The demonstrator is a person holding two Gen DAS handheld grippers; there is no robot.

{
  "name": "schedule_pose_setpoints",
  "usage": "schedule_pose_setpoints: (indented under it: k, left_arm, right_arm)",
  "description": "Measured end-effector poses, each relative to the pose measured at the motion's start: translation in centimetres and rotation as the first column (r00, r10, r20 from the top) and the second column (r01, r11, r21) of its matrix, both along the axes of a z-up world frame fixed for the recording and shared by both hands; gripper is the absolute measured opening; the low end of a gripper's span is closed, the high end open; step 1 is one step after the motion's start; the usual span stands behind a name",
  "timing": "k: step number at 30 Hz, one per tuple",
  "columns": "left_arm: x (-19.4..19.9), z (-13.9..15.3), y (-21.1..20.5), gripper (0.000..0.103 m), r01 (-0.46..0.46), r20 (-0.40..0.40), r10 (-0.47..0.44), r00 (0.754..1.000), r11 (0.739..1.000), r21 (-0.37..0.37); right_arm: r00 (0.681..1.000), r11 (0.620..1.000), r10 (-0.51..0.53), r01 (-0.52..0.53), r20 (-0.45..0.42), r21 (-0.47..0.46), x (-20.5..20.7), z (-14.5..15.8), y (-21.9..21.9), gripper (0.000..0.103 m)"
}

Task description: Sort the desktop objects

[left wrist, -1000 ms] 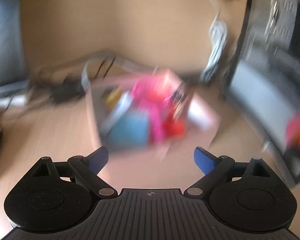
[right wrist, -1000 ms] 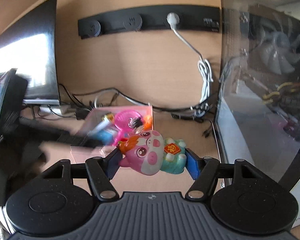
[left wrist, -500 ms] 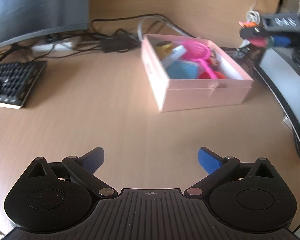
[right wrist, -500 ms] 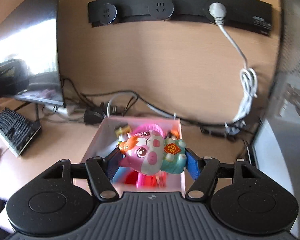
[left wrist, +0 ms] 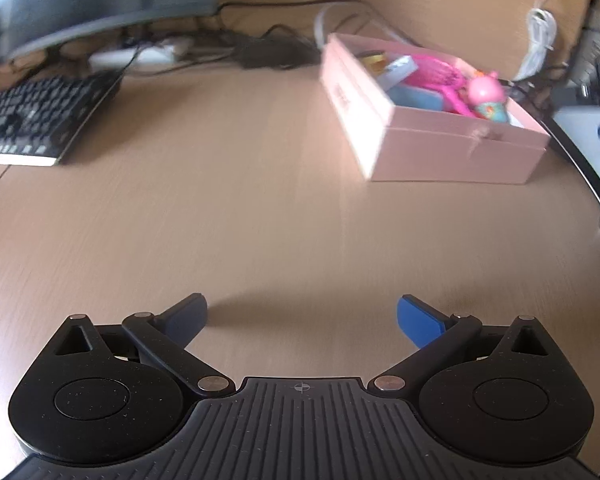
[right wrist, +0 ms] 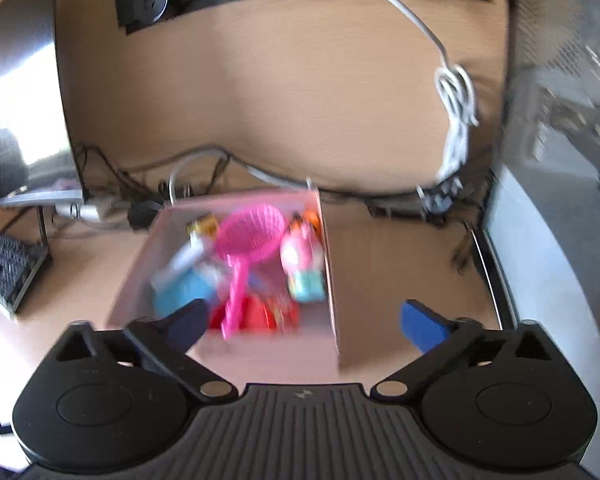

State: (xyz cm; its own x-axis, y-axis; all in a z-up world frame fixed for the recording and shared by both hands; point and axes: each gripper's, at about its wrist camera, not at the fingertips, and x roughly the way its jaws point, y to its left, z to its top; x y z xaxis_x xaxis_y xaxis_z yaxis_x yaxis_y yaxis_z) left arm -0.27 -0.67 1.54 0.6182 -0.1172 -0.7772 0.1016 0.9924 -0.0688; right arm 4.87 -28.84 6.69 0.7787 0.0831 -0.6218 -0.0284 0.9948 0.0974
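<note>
Right wrist view: the right gripper (right wrist: 302, 322) is opening and empty; it held the pig toy (right wrist: 300, 248) a moment ago. Now the toy lies in the pink box (right wrist: 332, 280). The left gripper (left wrist: 300, 318) is wide apart over the bare desk (left wrist: 240, 200), so sorting looks nearly done.

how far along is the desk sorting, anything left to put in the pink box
Done: the pink box holds a pile of items, including a pink scoop and the pink pig toy against its right wall. In hand: nothing. The right gripper, above the box, is opening with no object between its fingers, and the left gripper is open over bare desk. Left: no loose toys show on the visible desk; only a keyboard and cables.
</note>
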Motion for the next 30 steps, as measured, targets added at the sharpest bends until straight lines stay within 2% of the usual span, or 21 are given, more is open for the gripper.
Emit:
schedule_pose_setpoints:
  k: [4,6,9,13,16,21,24,27,30]
  left_arm:
    - [-0.2,-0.5,-1.9,0.103,0.048,0.057,-0.050,0.997,0.998,0.042]
    - [-0.3,-1.0,-2.8,0.103,0.058,0.092,-0.064,0.994,0.996,0.075]
    - [-0.6,-1.4,-3.2,0.103,0.055,0.148,-0.065,0.987,0.996,0.069]
    - [-0.2,-1.5,-3.3,0.103,0.050,0.162,-0.059,0.985,0.997,0.062]
    - [0.1,-1.5,-3.3,0.103,0.039,0.164,-0.049,0.985,0.997,0.063]
    - [0.5,-1.6,-3.1,0.103,0.034,0.169,-0.044,0.985,0.998,0.058]
    - [0.7,-1.6,-3.1,0.103,0.023,0.171,-0.033,0.985,0.998,0.058]
    - [0.9,-1.6,-3.0,0.103,0.021,0.171,-0.031,0.985,0.998,0.059]
    - [0.9,-1.6,-3.0,0.103,0.021,0.172,-0.030,0.985,0.998,0.059]
  right_arm:
    - [0.997,0.999,0.027,-0.026,-0.075,0.022,-4.1,-3.2,0.1,0.103]
    - [0.993,0.999,0.051,-0.052,-0.108,-0.003,-5.7,-5.0,0.8,0.103]
    - [0.986,0.994,0.084,-0.093,-0.147,-0.053,-7.4,-7.2,2.0,0.103]
    - [0.979,0.988,0.113,-0.129,-0.171,-0.081,-8.0,-8.7,3.1,0.103]
    - [0.982,0.985,0.115,-0.132,-0.147,-0.114,-7.7,-9.0,3.5,0.103]
    - [0.977,0.979,0.166,-0.179,-0.131,-0.095,-5.8,-9.3,2.9,0.103]
    - [0.981,0.982,0.154,-0.165,-0.116,-0.095,-4.8,-9.3,2.8,0.103]
    - [0.989,0.985,0.146,-0.148,-0.034,-0.093,-4.3,-10.0,2.6,0.103]
    - [0.988,0.983,0.156,-0.157,-0.016,-0.090,-4.2,-10.1,2.3,0.103]
